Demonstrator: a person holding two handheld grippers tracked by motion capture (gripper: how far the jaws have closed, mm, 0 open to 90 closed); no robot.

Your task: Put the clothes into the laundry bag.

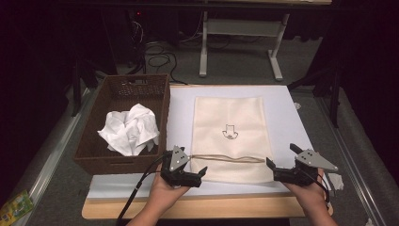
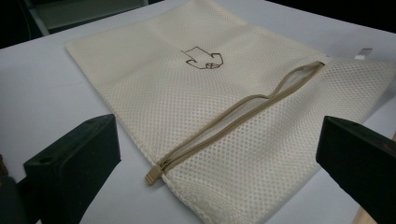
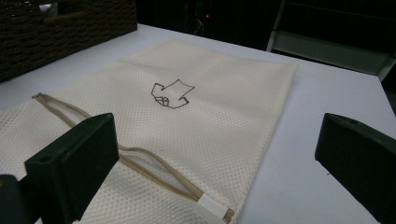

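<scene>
While flat on the white table (image 1: 291,108), cream mesh laundry bag (image 1: 229,136) with zipper (image 2: 233,119) partly undone. Beside it, brown wicker basket (image 1: 162,101) holding crumpled white cloth (image 1: 129,129). Left gripper (image 1: 201,175) and right gripper (image 1: 273,168) near bag's front corners, jaws wide apart, grasping nothing.

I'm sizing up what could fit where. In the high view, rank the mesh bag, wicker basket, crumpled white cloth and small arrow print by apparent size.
1. mesh bag and wicker basket: look alike, so I won't rank them.
2. crumpled white cloth
3. arrow print
</scene>
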